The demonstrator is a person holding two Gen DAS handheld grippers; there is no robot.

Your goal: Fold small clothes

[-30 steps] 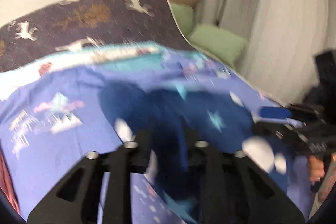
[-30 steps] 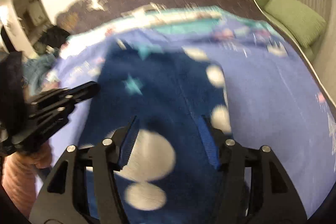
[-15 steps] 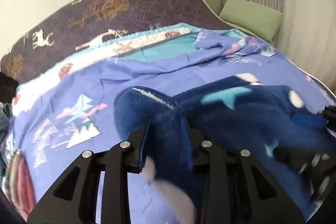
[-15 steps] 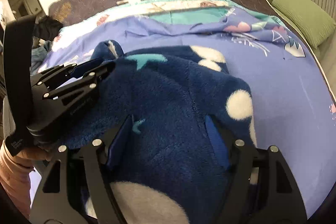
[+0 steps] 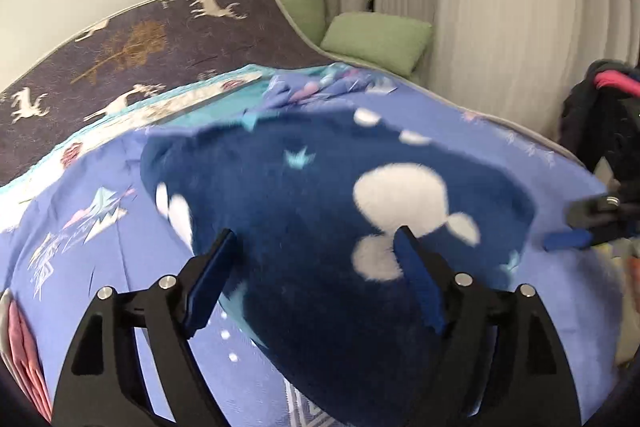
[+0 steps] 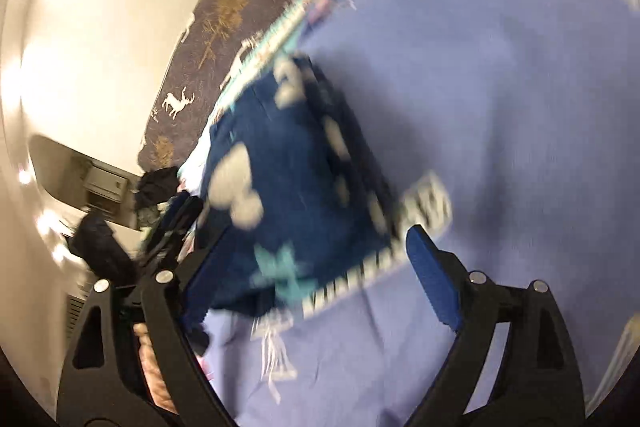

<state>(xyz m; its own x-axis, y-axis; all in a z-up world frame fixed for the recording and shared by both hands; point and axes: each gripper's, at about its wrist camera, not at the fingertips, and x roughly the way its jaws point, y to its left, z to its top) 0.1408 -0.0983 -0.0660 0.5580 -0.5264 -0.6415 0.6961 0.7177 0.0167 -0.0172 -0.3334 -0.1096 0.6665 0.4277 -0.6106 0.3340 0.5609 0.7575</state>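
the dark-blue fleece garment with white spots and teal stars (image 5: pixel 320 203) lies bunched on the bed's lilac printed sheet (image 5: pixel 120 251), both the left tool (image 5: pixel 316 267) and right tool (image 6: pixel 304 267) spread empty above it; soft, light, floppy, likely best pinched at a hem corner.

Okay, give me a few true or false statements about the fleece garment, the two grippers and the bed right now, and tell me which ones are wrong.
1. The left gripper is open. True.
2. The dark blue fleece garment lies on a red bedspread. False: the bedspread is light blue.
3. The right gripper is clamped on a pillow. False: it is open, holding nothing.
4. Green pillows lie beyond the bed. True.
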